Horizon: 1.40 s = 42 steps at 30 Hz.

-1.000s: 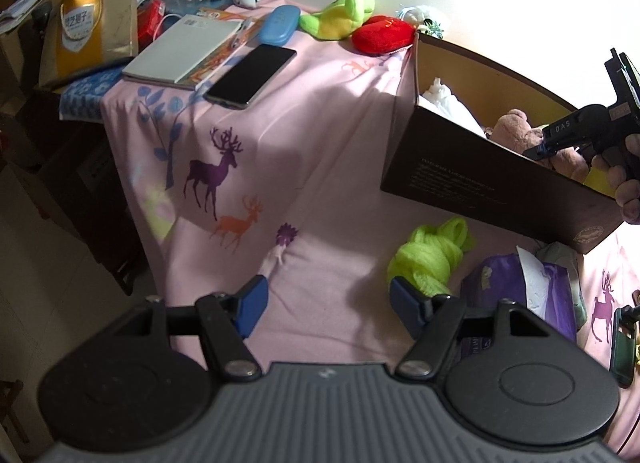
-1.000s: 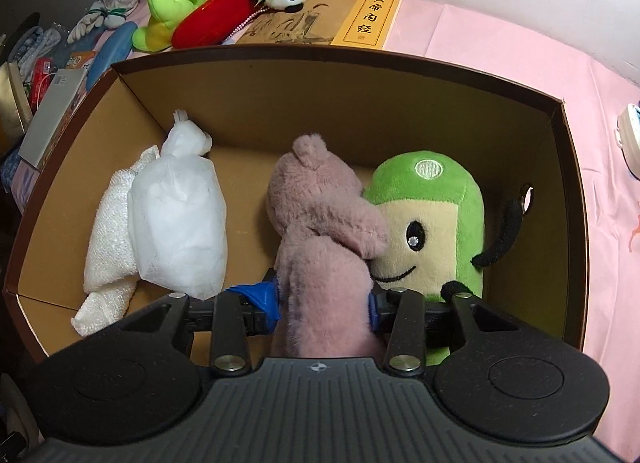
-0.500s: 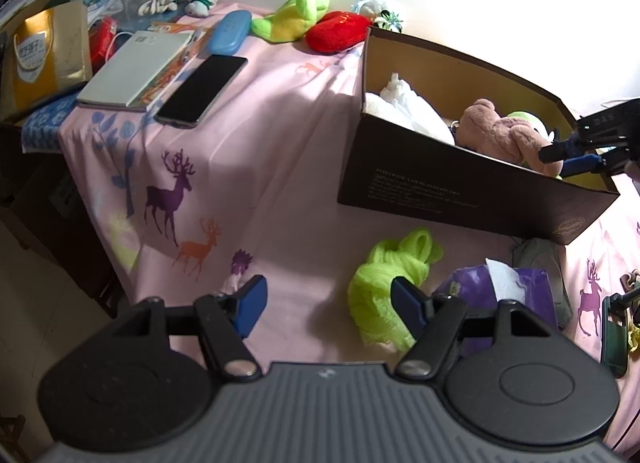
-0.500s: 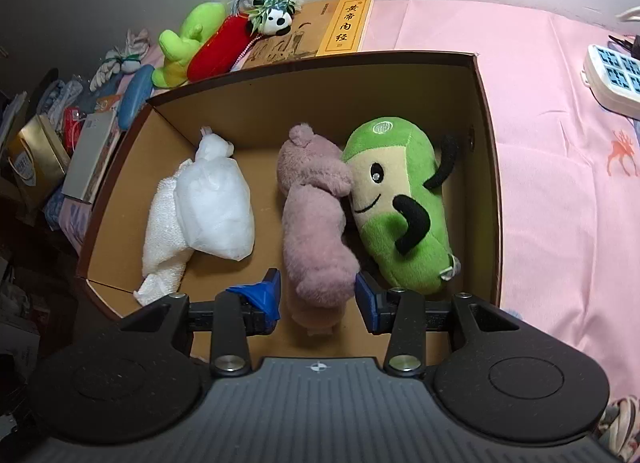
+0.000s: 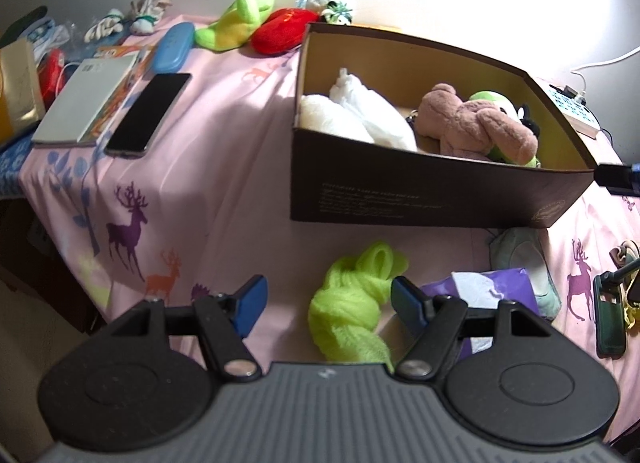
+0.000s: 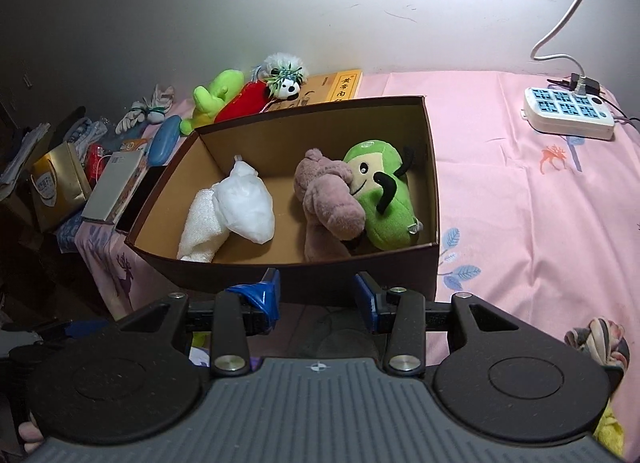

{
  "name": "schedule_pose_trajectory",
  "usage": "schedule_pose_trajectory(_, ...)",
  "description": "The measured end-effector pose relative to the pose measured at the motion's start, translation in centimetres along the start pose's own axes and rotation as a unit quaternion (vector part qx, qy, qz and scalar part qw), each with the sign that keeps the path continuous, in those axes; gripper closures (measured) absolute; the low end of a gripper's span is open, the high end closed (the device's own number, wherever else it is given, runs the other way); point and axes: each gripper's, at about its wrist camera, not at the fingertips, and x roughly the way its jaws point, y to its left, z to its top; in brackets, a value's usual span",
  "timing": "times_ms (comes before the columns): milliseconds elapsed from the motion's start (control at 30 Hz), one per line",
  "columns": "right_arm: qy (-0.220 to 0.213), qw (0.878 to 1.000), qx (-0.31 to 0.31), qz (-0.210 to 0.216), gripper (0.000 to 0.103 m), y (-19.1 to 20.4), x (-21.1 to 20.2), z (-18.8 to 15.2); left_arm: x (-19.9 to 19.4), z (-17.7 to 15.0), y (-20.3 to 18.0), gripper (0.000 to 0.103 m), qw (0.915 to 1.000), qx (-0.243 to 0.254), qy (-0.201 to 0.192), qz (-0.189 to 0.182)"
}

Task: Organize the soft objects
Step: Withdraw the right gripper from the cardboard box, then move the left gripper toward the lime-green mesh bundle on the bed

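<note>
Now fuzzy lime-green scarf [image 5: 352, 305]; twisted, bunched

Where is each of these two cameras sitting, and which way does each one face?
Left wrist: on the left hand-held gripper, low over the pink cloth, facing the lime yarn and box; its blue fingers show, open.
Right wrist: on the right hand-held gripper, above the box's near wall, looking down in; its open fingers show.
Shared: the box, the pink bear and the white bag.

a home; deer-print sheet [image 5: 224, 167], plush toys [image 6: 376, 191], power strip [image 6: 568, 113]
</note>
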Motion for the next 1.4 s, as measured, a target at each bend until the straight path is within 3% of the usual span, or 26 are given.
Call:
schedule_pose_trajectory(167, -0.02, 1.0, -0.004, -0.023, 0.078, 0.1, -1.2, -2.9, 0.3, 0.5, -1.4, 0.029, 0.9997, 0.022, 0.003, 0.006)
schedule_pose_trajectory(433, -0.013, 0.999, 0.0, -0.043, 0.078, 0.0, -1.3, -5.9, -0.1, 0.7, -2.9, 0.029, 0.9993, 0.026, 0.002, 0.026)
schedule_pose_trajectory(1000, 0.051, 0.998, -0.011, 0.023, 0.078, -0.7, -1.8, -9.2, -2.0, -0.7, -6.1, 0.026, 0.9971, -0.008, 0.0, 0.076)
schedule_pose_trajectory(1200, 0.063, 0.997, -0.009, 0.041, 0.078, -0.6, -1.4, -9.5, -2.0, -1.7, -5.1, 0.026, 0.9953, -0.032, 0.007, 0.092)
schedule_pose_trajectory(1400, 0.069, 0.997, 0.002, 0.042, 0.078, -0.7, -1.1, -9.5, -0.8, -2.4, -2.2, 0.025, 0.9932, -0.078, 0.026, 0.082)
